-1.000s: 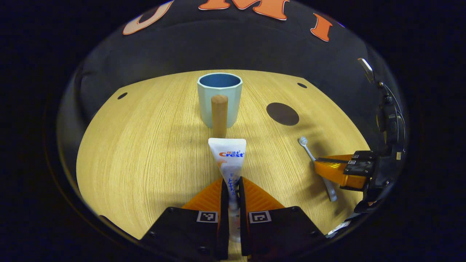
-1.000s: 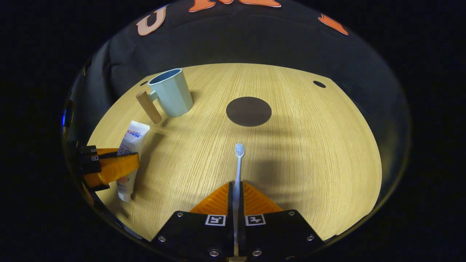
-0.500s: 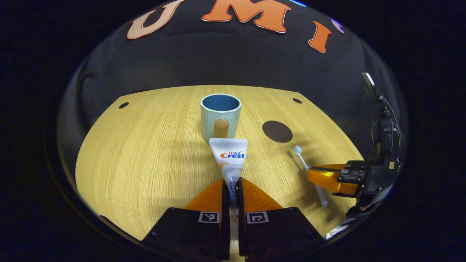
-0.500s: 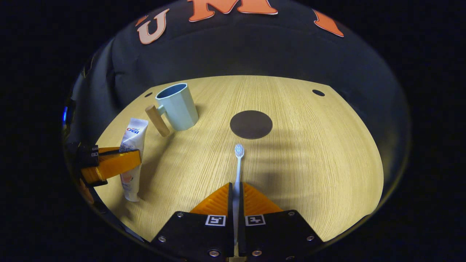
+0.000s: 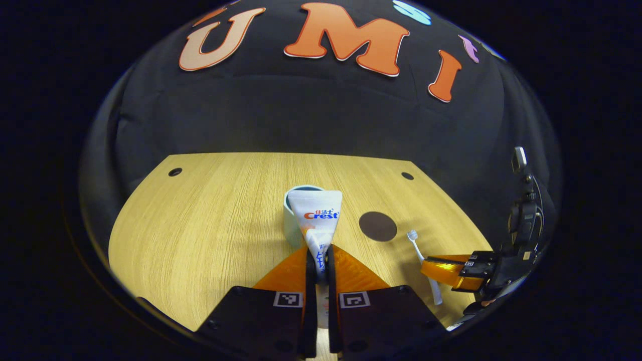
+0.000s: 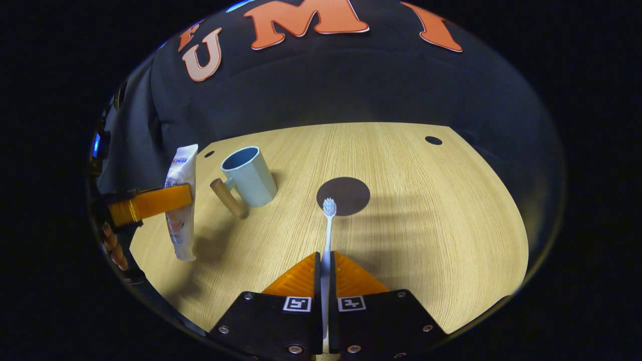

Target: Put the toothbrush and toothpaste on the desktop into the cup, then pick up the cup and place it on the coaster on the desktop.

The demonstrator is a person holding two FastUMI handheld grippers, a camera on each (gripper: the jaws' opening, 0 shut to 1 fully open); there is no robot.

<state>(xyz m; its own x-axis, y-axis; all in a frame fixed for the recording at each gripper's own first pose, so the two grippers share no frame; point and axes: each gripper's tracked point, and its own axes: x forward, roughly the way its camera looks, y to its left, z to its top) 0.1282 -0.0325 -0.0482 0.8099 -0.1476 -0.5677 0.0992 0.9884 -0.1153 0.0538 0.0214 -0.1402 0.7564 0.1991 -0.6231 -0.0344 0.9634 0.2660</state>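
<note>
The left gripper (image 5: 319, 260) has both fingers squeezed tight on the toothpaste (image 5: 316, 220). The tube sticks up between them with its flat wide end on top. In the right gripper view this gripper (image 6: 150, 203) is up in the air over the left edge of the desk (image 6: 426, 210). The toothpaste (image 6: 180, 200) hangs in it, lifted off the wood, with its cap end pointing down. Some fingers of a hand (image 6: 113, 248) show just under that gripper.

The right gripper (image 6: 325, 273) has both fingers pressed on the handle of the toothbrush (image 6: 328, 228). The brush points forward, and its bristle head is in front of the near edge of the coaster (image 6: 343, 195). In the left gripper view this gripper (image 5: 446, 271) is by the right edge of the desk (image 5: 200, 225), holding the toothbrush (image 5: 424, 263) at a slant with the bristles up and the handle end down.

The cup (image 6: 248, 175) stands upright toward the back left part of the desk. It is open on top, and its wooden handle (image 6: 228, 198) sticks out to the left. In the left gripper view the cup (image 5: 293, 220) is right behind the toothpaste, partly hidden by it. The coaster (image 5: 377, 226) is a dark round thing lying flat near the middle of the desk, to the right of the cup and apart from it
</note>
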